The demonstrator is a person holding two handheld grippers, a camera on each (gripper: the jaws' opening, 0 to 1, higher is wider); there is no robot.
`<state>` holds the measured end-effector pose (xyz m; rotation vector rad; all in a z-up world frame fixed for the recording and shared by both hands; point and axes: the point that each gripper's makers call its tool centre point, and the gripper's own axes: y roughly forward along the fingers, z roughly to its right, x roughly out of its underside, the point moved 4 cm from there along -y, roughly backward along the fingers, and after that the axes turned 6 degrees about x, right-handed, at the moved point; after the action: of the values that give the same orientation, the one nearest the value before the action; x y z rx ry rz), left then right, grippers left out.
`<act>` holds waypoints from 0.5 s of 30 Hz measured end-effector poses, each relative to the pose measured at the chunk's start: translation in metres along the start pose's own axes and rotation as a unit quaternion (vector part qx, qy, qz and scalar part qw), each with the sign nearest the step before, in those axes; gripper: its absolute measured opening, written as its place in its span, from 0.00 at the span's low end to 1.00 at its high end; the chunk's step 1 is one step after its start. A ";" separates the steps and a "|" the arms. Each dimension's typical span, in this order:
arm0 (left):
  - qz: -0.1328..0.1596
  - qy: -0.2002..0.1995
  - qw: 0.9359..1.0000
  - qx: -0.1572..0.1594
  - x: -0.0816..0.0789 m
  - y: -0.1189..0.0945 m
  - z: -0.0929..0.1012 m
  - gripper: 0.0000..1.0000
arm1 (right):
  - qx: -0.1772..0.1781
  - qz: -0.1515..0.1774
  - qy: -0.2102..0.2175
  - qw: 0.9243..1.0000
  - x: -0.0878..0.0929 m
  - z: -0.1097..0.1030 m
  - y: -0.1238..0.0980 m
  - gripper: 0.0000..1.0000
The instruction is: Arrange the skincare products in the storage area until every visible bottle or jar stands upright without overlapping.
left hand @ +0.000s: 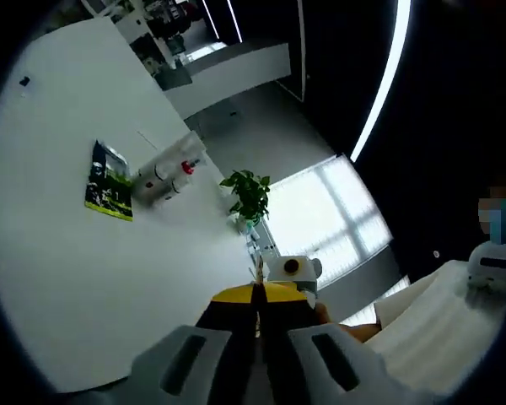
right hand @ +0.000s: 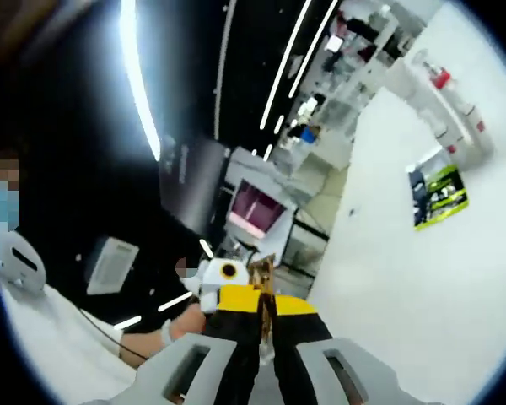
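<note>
A small cluster of white skincare bottles [left hand: 167, 175], one with a red cap, sits on the white table [left hand: 84, 278] far ahead of my left gripper [left hand: 258, 291]. A green and black packet [left hand: 110, 181] lies flat beside them. The right gripper view has the same bottles [right hand: 445, 110] and packet [right hand: 438, 198] at the upper right, well away from my right gripper [right hand: 266, 294]. Both grippers hang in the air off the table with their jaws pressed together and nothing between them. The view is too tilted to tell whether the bottles stand upright.
A potted green plant [left hand: 249, 196] stands past the table's far edge near a bright window. A person in white clothing [left hand: 455, 312] is close by. Shelves with small items [right hand: 354, 51] and a pink-fronted cabinet [right hand: 257, 207] lie beyond the table.
</note>
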<state>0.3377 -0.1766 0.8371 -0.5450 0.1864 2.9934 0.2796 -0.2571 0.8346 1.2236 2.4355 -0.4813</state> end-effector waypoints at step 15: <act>0.008 -0.026 1.000 -0.010 0.002 -0.006 -0.008 0.00 | -0.001 -0.033 0.027 0.999 0.013 0.005 -0.001 0.00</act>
<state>0.3397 -0.1717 0.8280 -0.4694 0.1569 3.0235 0.2722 -0.2512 0.8243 1.1725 2.5288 -0.4704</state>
